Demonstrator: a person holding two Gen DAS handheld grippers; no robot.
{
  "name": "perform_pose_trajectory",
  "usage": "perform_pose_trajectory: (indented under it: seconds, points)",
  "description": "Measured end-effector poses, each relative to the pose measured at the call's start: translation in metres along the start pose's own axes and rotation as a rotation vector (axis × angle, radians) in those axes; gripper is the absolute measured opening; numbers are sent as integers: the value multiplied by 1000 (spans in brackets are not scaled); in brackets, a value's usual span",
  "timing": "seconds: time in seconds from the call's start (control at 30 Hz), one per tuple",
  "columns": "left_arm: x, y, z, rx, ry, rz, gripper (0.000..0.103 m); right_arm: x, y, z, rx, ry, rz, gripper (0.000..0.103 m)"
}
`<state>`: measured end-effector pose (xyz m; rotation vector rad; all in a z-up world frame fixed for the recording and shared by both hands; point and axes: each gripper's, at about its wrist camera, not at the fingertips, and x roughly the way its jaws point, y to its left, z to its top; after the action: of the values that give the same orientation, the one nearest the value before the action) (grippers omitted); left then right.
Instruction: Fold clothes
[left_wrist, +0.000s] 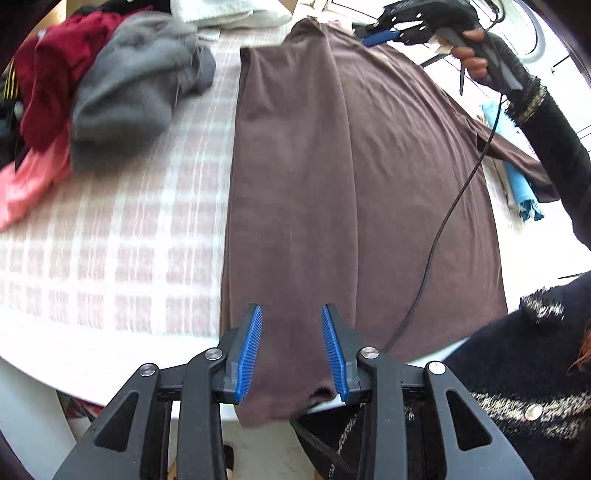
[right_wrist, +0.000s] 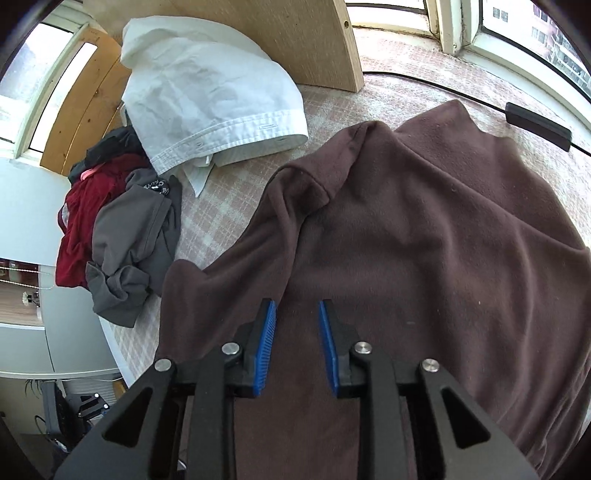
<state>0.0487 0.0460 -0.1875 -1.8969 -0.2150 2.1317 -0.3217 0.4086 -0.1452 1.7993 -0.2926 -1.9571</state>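
Both grippers point steeply down over a brown top (left_wrist: 354, 192) that lies spread along a table covered with a pink-and-white checked cloth (left_wrist: 122, 258). The left gripper (left_wrist: 291, 314) hangs above the near hem with its blue ribbed pads (left_wrist: 253, 347) apart and nothing between them; the fabric lies flat underneath, released. The right gripper (right_wrist: 297, 306) sits over the shoulder end of the top, its jaws likewise parted and empty, the cloth below them unpinched. In the left wrist view the right hand (left_wrist: 476, 59), in a dark knitted sleeve with a flecked cuff, grips the handle of its tool near the far edge of the table, and a thin black cable (left_wrist: 454, 206) trails from it across the fabric. The top looks soft and fleecy, with long shallow creases down its length; one sleeve (right_wrist: 236, 254) is folded in along the side, while the other runs off the table edge and is partly hidden by the person's arm. To one side is a heap of crumpled clothes: a grey sweater (left_wrist: 140, 88), a dark red garment (left_wrist: 51, 74) and something pink (left_wrist: 29, 184), blurred. A white shirt (right_wrist: 210, 99) lies rumpled against a curved wooden board (right_wrist: 295, 40).
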Motion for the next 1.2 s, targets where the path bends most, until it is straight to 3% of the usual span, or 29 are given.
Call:
perform_pose_trajectory:
  seconds: [0.07,0.17,0.27,0.3,0.37,0.47,0.57,0.67,0.8,0.93,1.03,1.13,1.2]
  points:
    - [13,-1,-32,-25,64,2,32,-21,7,-15,-9,17,13,24]
    - [28,-5,-82,-41,161,10,32,-61,23,-30,-71,29,-59,24]
    - [19,-10,-100,-86,154,32,32,-103,35,-32,-124,8,-132,27]
    - [10,-16,-93,-92,106,35,32,-115,37,-32,-133,-1,-147,33]
    - [-8,-32,-70,-86,-24,57,33,-127,42,-27,-155,-27,-169,43]
    - [-10,-63,-26,-36,-165,129,42,-119,47,-15,-164,-64,-168,46]
    - [13,-84,12,8,-193,161,42,-91,46,-1,-146,-73,-134,46]
    - [33,-87,44,-11,-158,120,40,-42,38,17,-109,-37,-111,46]
    - [16,-77,104,-38,-215,148,40,11,22,41,-64,6,-95,46]
    - [8,-55,173,-55,-274,143,40,34,3,63,3,20,8,46]
    - [28,-46,220,-16,-265,161,41,53,6,72,-36,69,31,46]
    - [56,-28,251,-53,-201,202,39,58,6,86,-45,28,111,46]
    - [57,-23,255,-91,-198,158,38,58,-2,97,12,-27,187,45]
